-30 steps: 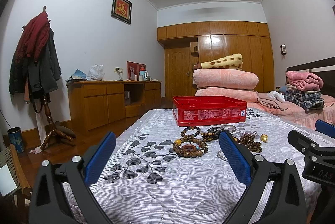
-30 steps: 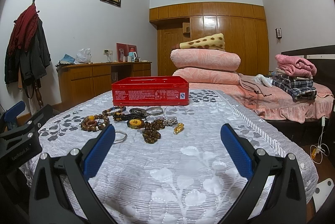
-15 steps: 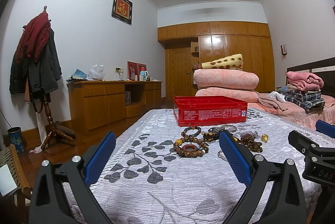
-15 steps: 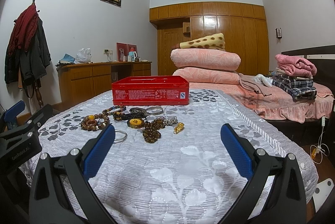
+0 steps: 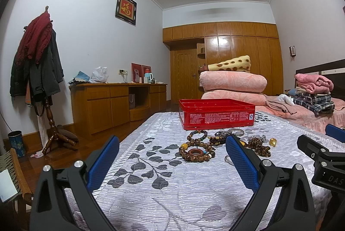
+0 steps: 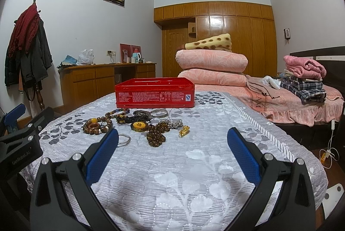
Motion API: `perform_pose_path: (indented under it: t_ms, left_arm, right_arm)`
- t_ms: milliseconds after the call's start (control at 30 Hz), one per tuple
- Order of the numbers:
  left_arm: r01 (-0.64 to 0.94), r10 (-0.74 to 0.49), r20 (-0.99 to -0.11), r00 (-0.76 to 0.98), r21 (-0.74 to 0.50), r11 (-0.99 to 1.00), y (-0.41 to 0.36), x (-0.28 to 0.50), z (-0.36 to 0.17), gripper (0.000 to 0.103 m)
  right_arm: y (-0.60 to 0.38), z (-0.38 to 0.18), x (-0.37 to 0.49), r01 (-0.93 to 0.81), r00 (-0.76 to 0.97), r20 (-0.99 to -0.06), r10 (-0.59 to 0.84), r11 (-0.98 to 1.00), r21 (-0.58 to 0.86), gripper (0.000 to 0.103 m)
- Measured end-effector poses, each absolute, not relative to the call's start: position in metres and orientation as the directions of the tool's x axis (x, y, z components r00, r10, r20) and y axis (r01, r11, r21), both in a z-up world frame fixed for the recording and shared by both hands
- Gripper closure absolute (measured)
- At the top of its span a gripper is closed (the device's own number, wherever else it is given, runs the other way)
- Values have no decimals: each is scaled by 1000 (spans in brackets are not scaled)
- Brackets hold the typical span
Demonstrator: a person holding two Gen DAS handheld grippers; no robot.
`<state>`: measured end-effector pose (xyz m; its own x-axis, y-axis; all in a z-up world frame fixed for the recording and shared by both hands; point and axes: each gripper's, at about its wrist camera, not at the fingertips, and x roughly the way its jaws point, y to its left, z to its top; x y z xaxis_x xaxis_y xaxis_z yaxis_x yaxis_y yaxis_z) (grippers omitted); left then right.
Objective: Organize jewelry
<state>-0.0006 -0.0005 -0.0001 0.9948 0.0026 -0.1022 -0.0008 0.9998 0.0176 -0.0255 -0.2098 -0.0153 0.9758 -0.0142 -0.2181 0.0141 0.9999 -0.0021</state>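
An open red tin box (image 5: 216, 113) (image 6: 154, 92) stands on the grey leaf-patterned bedspread (image 5: 163, 183) (image 6: 194, 166). In front of it lies a pile of jewelry: a brown bead bracelet with a ring (image 5: 196, 153) (image 6: 97, 125), dark bead strands (image 6: 155, 136), a yellow round pendant (image 6: 139, 125), a gold charm (image 5: 273, 141) (image 6: 184, 131), and silver bangles (image 6: 124, 138). My left gripper (image 5: 172, 150) is open and empty, short of the pile. My right gripper (image 6: 172, 144) is open and empty, also short of the pile.
Folded pink quilts (image 6: 211, 67) and stacked clothes (image 6: 304, 80) lie on the bed behind. A wooden desk (image 5: 112, 101) and a coat rack (image 5: 38, 71) stand at the left wall. The other gripper shows at each view's edge (image 5: 319, 155) (image 6: 19, 140).
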Motion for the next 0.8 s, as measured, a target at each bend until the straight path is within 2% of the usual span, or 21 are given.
perform_pose_path:
  t_ms: [800]
  left_arm:
    - [-2, 5, -117, 993, 23, 1000, 13, -2, 1, 6]
  right_arm:
    - [-213, -19, -21, 11, 971, -241, -10, 1000, 6, 5]
